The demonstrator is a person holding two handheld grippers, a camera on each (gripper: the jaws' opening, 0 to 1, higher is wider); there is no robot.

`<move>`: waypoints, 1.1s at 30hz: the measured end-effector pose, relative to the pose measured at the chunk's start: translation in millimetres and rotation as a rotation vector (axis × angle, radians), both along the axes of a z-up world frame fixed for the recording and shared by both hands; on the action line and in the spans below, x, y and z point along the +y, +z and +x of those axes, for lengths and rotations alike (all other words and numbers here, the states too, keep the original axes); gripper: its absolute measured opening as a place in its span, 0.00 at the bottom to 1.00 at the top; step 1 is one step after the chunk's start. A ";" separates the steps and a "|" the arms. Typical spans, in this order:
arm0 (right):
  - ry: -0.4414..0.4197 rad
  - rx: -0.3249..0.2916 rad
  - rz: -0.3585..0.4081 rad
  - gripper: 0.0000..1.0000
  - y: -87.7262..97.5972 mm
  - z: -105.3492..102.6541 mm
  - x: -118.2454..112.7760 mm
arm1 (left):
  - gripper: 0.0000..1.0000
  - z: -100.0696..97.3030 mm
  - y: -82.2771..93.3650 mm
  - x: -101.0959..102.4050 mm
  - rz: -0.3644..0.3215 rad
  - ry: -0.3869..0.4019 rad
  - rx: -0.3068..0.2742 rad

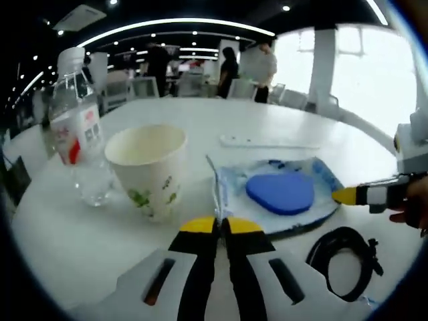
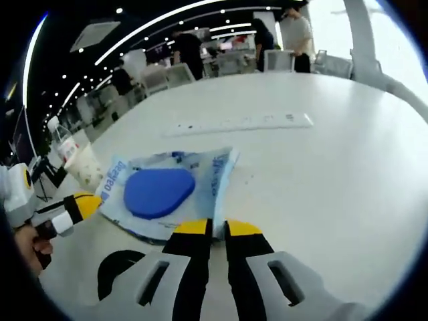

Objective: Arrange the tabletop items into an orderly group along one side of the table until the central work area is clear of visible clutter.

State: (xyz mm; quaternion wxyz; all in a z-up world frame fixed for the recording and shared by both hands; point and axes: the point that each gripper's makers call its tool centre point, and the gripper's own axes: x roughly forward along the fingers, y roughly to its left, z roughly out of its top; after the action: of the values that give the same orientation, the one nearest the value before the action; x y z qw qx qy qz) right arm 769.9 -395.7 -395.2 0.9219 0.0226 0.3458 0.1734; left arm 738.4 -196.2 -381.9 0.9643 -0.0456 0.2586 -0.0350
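Plastic pouch [image 1: 274, 194] with its blue pad lies mid-frame in the left gripper view; we see our left gripper [image 1: 220, 226] pinching its near edge, and in the right gripper view the right gripper [image 2: 216, 230] clamps its edge too. Paper cup [image 1: 148, 167] and bottle [image 1: 77, 127] stand left; bare white table [image 2: 321, 180] spreads right.

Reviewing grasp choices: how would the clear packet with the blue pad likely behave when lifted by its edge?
The clear packet looks like thin film, so it probably flops and sags. Its blue pad may weigh down the middle. Both tools, left and right, pinch opposite edges.
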 end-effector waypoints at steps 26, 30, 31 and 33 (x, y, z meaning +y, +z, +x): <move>0.142 -0.036 0.055 0.77 52.0 -45.9 15.5 | 0.79 -36.0 67.3 -5.5 0.081 -0.103 -0.106; 0.176 -0.033 0.038 0.78 50.0 -55.8 17.2 | 0.94 -43.8 76.3 -9.0 0.062 -0.125 -0.105; 0.183 -0.039 0.029 0.78 49.7 -58.7 16.4 | 0.98 -48.1 79.7 -8.7 0.063 -0.121 -0.107; 0.188 -0.036 0.033 0.78 48.3 -62.5 16.2 | 0.99 -52.3 84.7 -12.1 0.064 -0.137 -0.115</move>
State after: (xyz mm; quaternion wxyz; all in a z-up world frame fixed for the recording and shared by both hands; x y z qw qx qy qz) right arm 707.4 -379.5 -346.9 0.9071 0.0019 0.3267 0.2653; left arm 686.0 -208.2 -297.2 0.9739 0.0053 0.2061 -0.0949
